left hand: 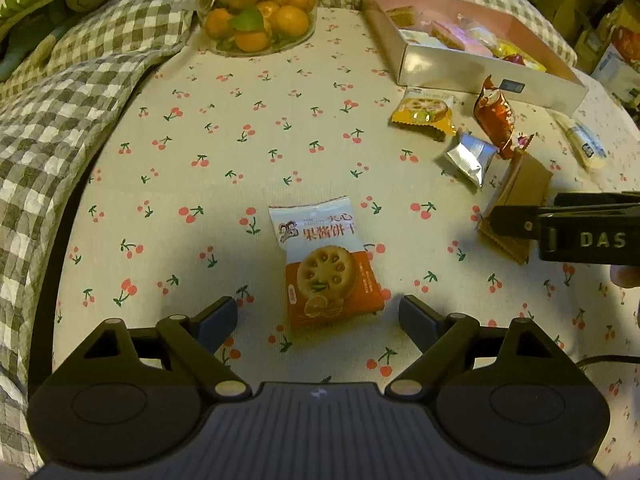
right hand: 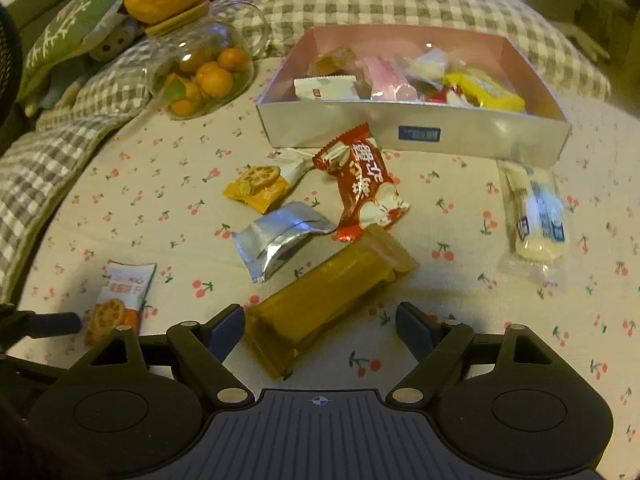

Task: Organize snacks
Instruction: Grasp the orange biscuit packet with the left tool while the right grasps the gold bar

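Left gripper [left hand: 318, 312], jaws spread, straddling the near end of a white-and-orange biscuit packet [left hand: 326, 262]. Right gripper [right hand: 320, 320], jaws likewise parted, its left finger beside a translucent amber wrapped bar [right hand: 326, 300] whose print is illegible. Beyond lies an open silver-sided cardboard box [right hand: 416, 136], contents partly hidden by its wall.

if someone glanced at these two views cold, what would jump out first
Probably the open box at the back of the cherry-print cloth, already holding wrapped snacks, with a loose cluster just in front of it led by the red packet. Next, the glass jar of small oranges at the far left. Nearest each camera, the open left gripper frames a biscuit packet, and the open right gripper frames an amber bar.
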A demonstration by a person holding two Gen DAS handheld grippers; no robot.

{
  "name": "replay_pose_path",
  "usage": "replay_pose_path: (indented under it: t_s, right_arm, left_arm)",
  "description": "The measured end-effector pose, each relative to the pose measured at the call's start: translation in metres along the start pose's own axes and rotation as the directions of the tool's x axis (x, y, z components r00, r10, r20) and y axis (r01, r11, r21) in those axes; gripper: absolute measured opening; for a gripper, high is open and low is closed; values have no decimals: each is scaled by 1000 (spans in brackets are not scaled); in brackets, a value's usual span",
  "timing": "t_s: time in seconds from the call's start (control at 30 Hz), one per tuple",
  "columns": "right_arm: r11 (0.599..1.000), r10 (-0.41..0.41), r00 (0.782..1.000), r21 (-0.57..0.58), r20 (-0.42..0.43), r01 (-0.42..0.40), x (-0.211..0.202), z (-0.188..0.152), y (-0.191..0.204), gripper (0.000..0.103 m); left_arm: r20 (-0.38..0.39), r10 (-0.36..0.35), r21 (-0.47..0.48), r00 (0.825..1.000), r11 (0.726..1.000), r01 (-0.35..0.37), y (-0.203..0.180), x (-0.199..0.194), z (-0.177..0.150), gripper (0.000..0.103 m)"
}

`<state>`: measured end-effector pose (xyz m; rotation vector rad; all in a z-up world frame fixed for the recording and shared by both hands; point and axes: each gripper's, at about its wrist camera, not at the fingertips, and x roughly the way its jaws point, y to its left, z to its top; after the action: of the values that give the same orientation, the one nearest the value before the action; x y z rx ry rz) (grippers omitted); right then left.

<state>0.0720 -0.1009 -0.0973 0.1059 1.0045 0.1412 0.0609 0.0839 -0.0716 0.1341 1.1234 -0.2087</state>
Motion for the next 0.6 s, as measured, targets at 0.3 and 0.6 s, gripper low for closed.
replay_pose_path:
  t_s: [0.3,0.6]
  right_arm:
    - [991,-46,999,-122,20,49,0,-10,6,86]
    - [969,0,999,-248,43,11,-14,-29,-7,85]
  left_arm:
    - [17,-7,10,1000,1000,7,2,-1,-2,88]
    - [84,-19,43,996,999,15,11,-6,-18,91]
